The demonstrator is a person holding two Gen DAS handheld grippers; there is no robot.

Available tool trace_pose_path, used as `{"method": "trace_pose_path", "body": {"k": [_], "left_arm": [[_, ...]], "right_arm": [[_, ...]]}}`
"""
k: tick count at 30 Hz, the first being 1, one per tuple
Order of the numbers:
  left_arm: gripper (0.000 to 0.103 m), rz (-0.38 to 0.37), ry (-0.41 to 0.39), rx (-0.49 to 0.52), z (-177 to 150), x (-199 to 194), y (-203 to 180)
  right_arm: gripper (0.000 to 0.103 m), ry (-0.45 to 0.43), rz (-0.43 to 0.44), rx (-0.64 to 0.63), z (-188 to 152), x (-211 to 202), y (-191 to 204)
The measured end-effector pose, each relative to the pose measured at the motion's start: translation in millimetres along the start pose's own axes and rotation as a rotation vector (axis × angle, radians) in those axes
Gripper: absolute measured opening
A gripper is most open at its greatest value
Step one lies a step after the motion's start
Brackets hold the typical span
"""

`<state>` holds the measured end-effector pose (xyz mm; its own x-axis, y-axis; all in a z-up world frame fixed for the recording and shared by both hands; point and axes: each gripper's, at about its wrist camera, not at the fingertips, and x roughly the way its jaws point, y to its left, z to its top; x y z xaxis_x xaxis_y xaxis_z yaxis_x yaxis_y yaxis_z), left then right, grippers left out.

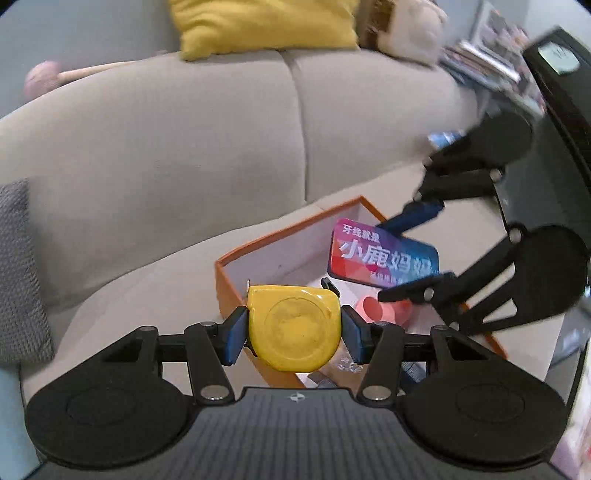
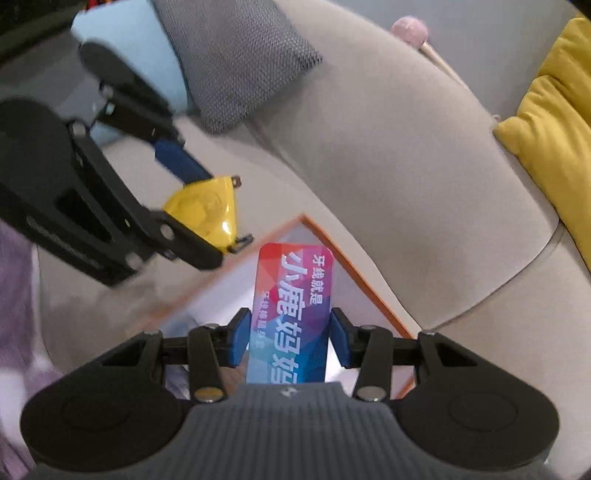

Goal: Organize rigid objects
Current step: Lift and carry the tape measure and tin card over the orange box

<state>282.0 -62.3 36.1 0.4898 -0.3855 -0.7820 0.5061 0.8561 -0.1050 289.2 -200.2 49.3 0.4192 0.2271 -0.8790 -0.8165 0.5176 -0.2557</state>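
My left gripper is shut on a yellow tape measure, its blue pads pressing both sides, held above an orange-rimmed box with white inner walls. My right gripper is shut on a flat red, purple and blue packet with white lettering, also over the box. In the left wrist view the packet hangs over the box's far right part with the right gripper around it. The right wrist view shows the tape measure in the left gripper at the left.
The box sits on a beige sofa. Inside it lie a pink-red item and small things I cannot make out. A yellow cushion, a plush toy, a grey mesh cushion and a pink-headed stick lie around.
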Motion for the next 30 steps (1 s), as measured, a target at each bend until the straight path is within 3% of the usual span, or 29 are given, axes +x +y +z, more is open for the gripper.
{"method": "trace_pose_path", "body": {"k": [7,14,20,30], "left_arm": [[0.061,0.026,0.052,0.167,12,28,-9],[0.061,0.065,0.045,0.191,15,44,3],[0.061,0.053,0.053,0.231,10,60,13],[0.061,0.035,0.044,0.298,12,72,14]], "right_arm": [[0.047,0.078,0.024,-0.219,-9,54,-2],[0.047,0.091,0.121,-0.362,2,121,9],[0.047,0.051,0.197,-0.460,-3,142,24],[0.048,0.056,0.309,-0.543,5,160,31]]}}
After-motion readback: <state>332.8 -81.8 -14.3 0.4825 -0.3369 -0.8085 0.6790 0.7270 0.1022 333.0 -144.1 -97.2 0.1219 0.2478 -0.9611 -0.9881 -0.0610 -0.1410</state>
